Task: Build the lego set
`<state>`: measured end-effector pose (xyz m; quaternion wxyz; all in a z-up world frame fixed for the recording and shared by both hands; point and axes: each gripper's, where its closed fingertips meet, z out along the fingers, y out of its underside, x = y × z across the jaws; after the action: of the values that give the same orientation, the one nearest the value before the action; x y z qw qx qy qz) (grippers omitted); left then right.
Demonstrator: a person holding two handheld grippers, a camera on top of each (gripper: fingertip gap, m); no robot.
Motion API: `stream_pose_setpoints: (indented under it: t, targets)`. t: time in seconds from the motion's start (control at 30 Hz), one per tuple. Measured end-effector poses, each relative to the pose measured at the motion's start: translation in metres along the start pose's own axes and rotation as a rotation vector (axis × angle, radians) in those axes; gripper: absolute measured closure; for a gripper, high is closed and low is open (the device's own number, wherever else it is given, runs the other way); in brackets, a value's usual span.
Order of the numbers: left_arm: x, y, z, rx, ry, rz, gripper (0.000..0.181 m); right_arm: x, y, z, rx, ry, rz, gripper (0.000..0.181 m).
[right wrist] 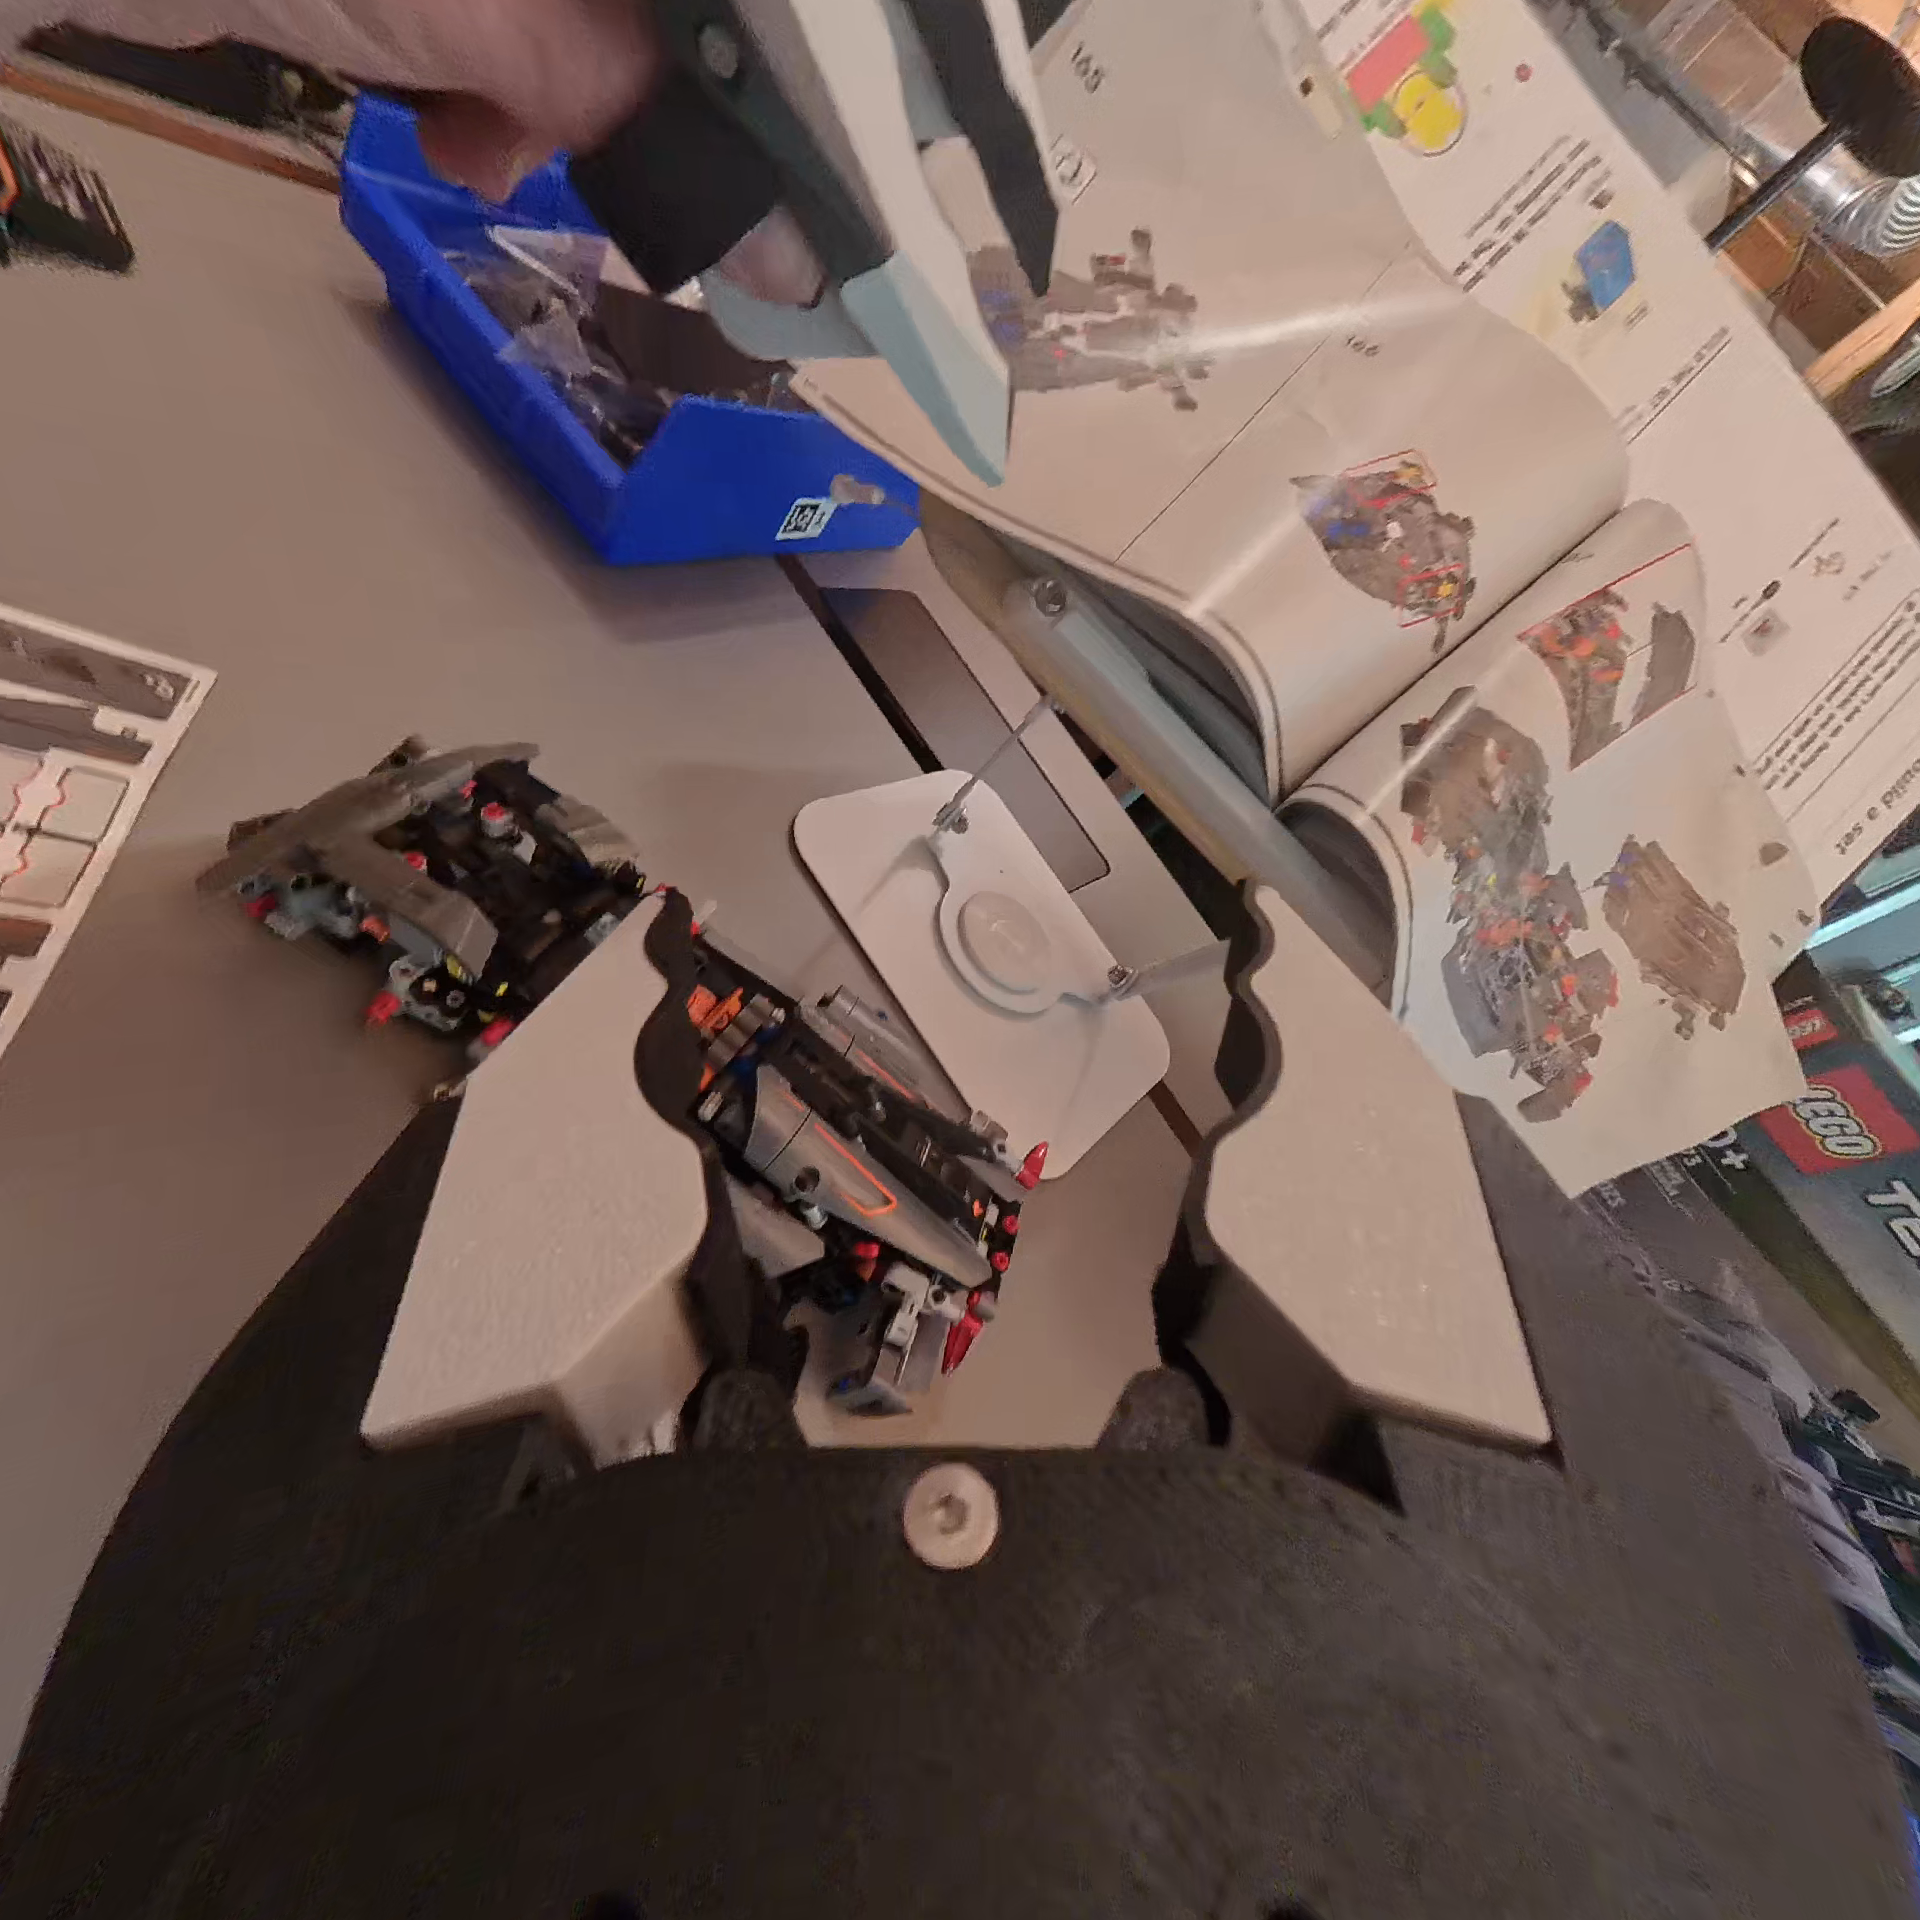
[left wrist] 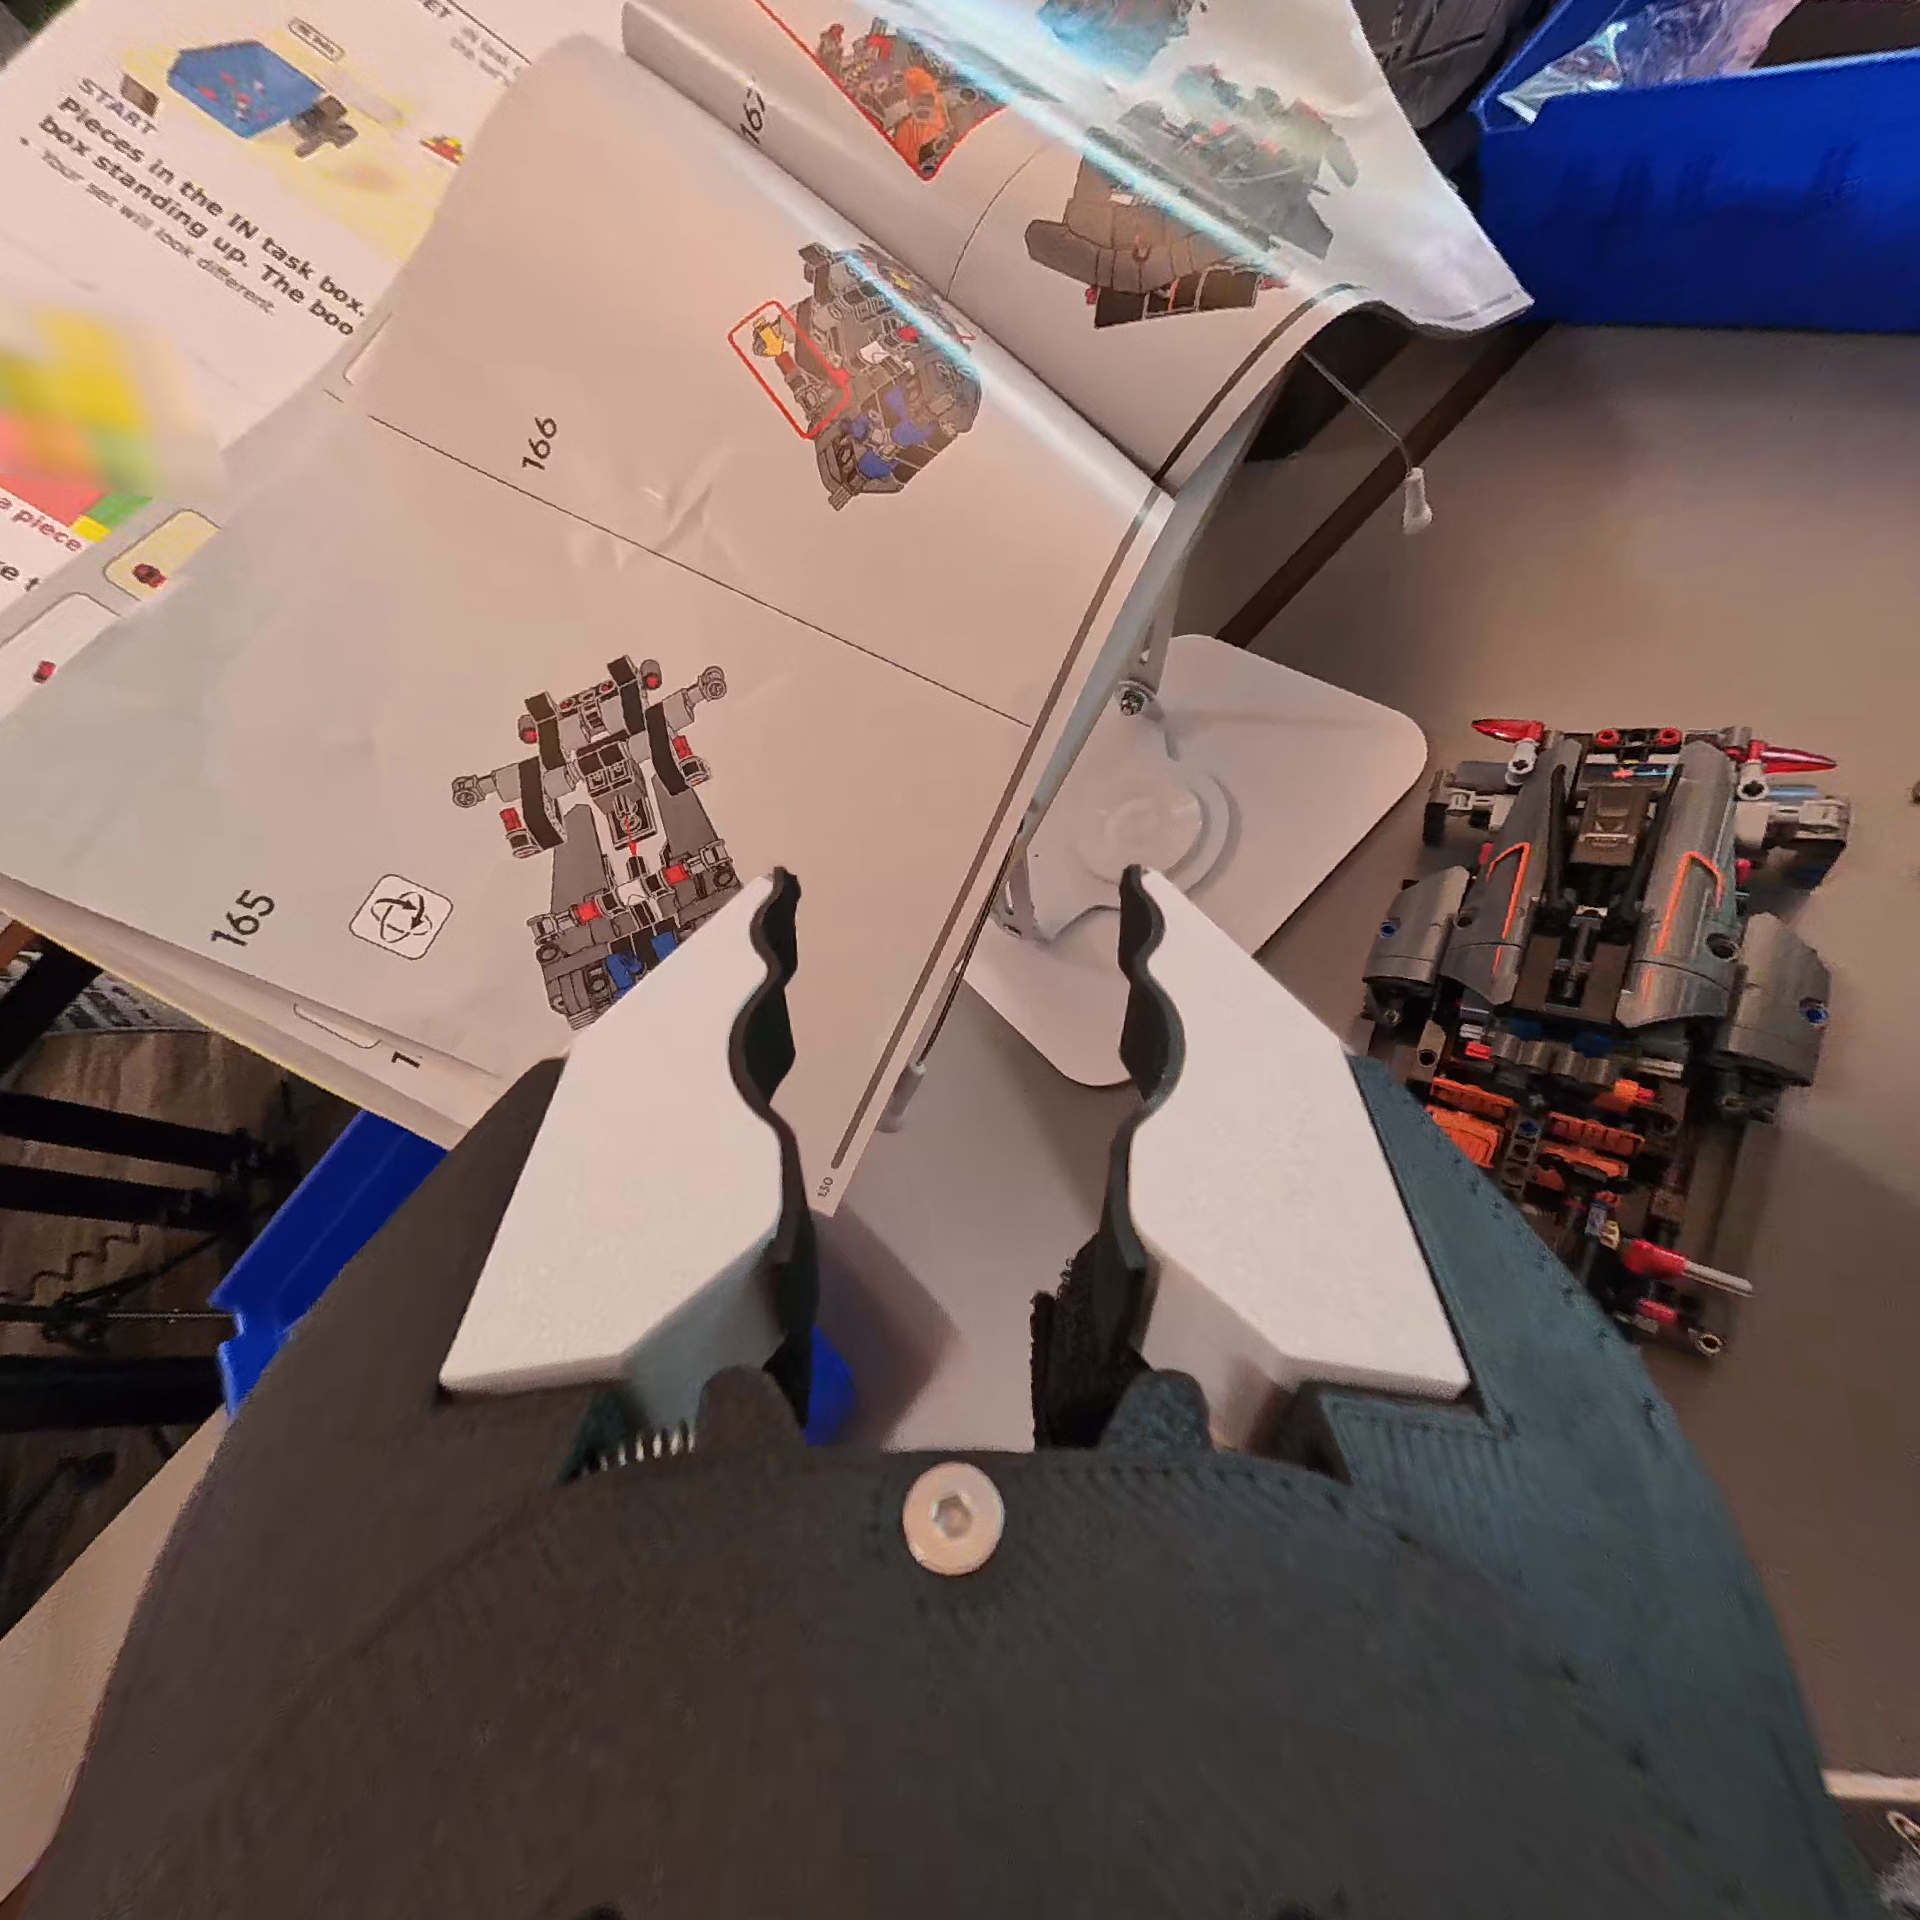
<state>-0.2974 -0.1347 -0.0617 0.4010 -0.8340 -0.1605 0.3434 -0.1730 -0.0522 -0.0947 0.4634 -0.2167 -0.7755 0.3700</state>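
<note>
The grey-and-orange lego car (left wrist: 1600, 1018) lies on the grey table (left wrist: 1662, 520), right of the white stand (left wrist: 1247, 790) holding the open instruction booklet (left wrist: 644, 540). The left gripper (left wrist: 961, 883) and right gripper (right wrist: 951, 914) both gape, empty.

Your instruction booklet (left wrist: 644, 582) rests open on a stand whose base plate (left wrist: 1278, 790) sits on the table (left wrist: 1662, 540). Right of that base lies the larger lego assembly (left wrist: 1600, 966); a smaller assembly (right wrist: 416, 883) lies apart from it. A parts bin (right wrist: 623, 416) sits behind them, beside the booklet.
</note>
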Motion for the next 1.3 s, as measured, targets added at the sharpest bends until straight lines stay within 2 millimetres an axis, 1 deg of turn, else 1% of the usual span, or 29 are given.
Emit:
stream_pose_setpoints:
  t: [0.1, 0.17, 0.23, 0.37, 0.5, 0.57, 0.63, 0.7, 0.77, 0.87, 0.93, 0.97, 1.03, 1.1, 1.2, 1.3]
  targets:
    - [-0.002, -0.006, -0.01, 0.006, -0.006, 0.013, 0.12, 0.006, -0.02, 0.002, 0.038, 0.009, 0.022, 0.081]
    - [-0.003, -0.013, -0.018, 0.023, -0.005, 0.022, 0.121, 0.007, -0.033, 0.001, 0.064, 0.003, 0.034, 0.082]
    - [-0.004, -0.015, -0.025, 0.029, -0.008, 0.027, 0.121, 0.006, -0.044, 0.0, 0.083, -0.002, 0.04, 0.083]
    - [-0.001, -0.015, -0.038, 0.053, 0.004, 0.018, 0.121, -0.003, -0.053, -0.004, 0.106, -0.028, 0.071, 0.086]
    - [-0.001, -0.004, -0.048, 0.035, -0.009, 0.022, 0.121, -0.015, -0.061, -0.006, 0.101, -0.061, 0.056, 0.086]
    - [-0.003, 0.007, -0.053, 0.011, -0.021, 0.023, 0.12, -0.017, -0.066, -0.006, 0.098, -0.097, 0.065, 0.086]
    - [-0.011, 0.021, -0.064, -0.019, -0.056, 0.02, 0.12, -0.012, -0.069, -0.006, 0.089, -0.111, 0.068, 0.086]
    - [-0.024, 0.037, -0.082, -0.039, -0.104, 0.011, 0.12, -0.006, -0.071, -0.008, 0.083, -0.096, 0.043, 0.087]
    - [-0.043, 0.056, -0.106, -0.062, -0.162, -0.014, 0.121, -0.006, -0.07, -0.009, 0.085, -0.102, 0.046, 0.087]
    - [-0.073, 0.092, -0.139, -0.104, -0.239, -0.064, 0.123, -0.02, -0.059, -0.007, 0.089, -0.132, 0.063, 0.088]
    - [-0.092, 0.12, -0.155, -0.152, -0.278, -0.095, 0.124, -0.037, -0.047, -0.003, 0.074, -0.162, 0.075, 0.089]
    - [-0.099, 0.132, -0.159, -0.171, -0.283, -0.111, 0.125, -0.047, -0.041, -0.001, 0.066, -0.18, 0.079, 0.088]
    - [-0.11, 0.156, -0.159, -0.203, -0.278, -0.145, 0.125, -0.064, -0.03, 0.002, 0.059, -0.209, 0.081, 0.089]
    - [-0.119, 0.176, -0.148, -0.23, -0.256, -0.173, 0.126, -0.078, -0.021, 0.004, 0.057, -0.234, 0.095, 0.09]
    - [-0.134, 0.203, -0.119, -0.276, -0.222, -0.186, 0.128, -0.095, -0.015, 0.006, 0.077, -0.271, 0.136, 0.091]
    - [-0.151, 0.24, -0.081, -0.377, -0.184, -0.193, 0.134, -0.108, -0.012, 0.01, 0.084, -0.299, 0.159, 0.091]
